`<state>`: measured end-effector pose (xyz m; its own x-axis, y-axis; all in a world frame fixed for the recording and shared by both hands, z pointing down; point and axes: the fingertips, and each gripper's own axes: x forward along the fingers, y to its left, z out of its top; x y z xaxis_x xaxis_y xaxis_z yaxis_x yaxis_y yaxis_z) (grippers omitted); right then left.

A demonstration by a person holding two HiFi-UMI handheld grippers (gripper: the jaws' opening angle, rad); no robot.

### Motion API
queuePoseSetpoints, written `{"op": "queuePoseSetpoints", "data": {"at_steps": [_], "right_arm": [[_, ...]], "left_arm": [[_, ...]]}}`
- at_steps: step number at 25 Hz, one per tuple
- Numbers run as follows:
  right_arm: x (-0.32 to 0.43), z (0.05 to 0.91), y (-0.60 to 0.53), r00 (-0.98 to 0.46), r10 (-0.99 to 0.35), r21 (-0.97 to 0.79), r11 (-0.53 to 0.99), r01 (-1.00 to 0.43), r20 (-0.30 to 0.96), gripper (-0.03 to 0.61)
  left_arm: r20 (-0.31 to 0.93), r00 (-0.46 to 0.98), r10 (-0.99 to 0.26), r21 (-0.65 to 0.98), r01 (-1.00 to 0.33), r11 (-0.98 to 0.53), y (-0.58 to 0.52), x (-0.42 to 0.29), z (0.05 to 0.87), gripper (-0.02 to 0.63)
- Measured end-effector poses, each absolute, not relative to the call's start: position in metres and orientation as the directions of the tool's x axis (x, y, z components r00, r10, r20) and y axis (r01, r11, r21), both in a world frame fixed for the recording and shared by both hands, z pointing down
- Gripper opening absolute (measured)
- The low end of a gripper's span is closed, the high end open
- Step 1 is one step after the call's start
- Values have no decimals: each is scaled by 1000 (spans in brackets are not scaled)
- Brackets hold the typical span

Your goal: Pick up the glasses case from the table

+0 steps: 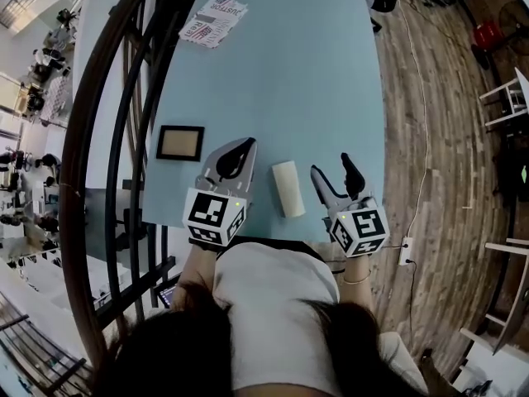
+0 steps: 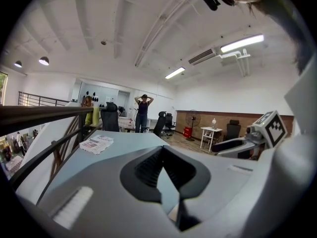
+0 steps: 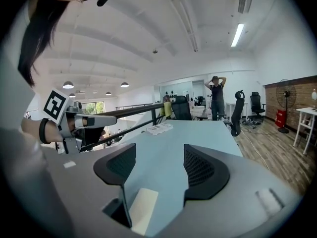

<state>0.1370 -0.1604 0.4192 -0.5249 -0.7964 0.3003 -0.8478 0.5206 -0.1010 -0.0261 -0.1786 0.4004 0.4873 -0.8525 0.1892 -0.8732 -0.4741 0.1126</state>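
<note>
So far: nothing is lifted; the glasses case (image 1: 288, 188) lies on the table (image 1: 314, 81) at its near edge, between the two grippers.
Right gripper (image 1: 332, 165): jaws wide apart, empty, just right of the case.
Left gripper (image 1: 246, 145): jaws together, empty.
Left to do: grip the case and lift it.

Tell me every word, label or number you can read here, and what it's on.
Leaflet: printed lines, too blurred to read.
Left cube and right cube: black-and-white square patterns, no words.
Case: plain, no text.
Frame: no text visible.
</note>
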Motion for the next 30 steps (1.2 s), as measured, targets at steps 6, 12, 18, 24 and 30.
{"op": "queuePoseSetpoints", "data": {"at_steps": [6,12,18,24,30], "right_arm": [[139,423,-162,-518,-797,-120,508,-853,310,278],[138,428,-159,-515,-789,-132,502,-855,335,287],[127,445,-156,-515,-770,-147,499,-854,377,298],[116,470,-154,-511,-741,-155,497,-854,436,319],[106,498,-148,-510,-699,-163,503,-849,501,339]], "left_arm": [[194,509,-839,116,-861,-495,-183,-20,402,58],[198,534,-822,122,-846,-520,-182,-14,402,58],[210,553,-806,130,-833,-538,-184,-16,409,57],[232,575,-784,145,-818,-557,-186,-15,423,57],[252,593,-765,177,-805,-566,-188,-12,434,58]]}}
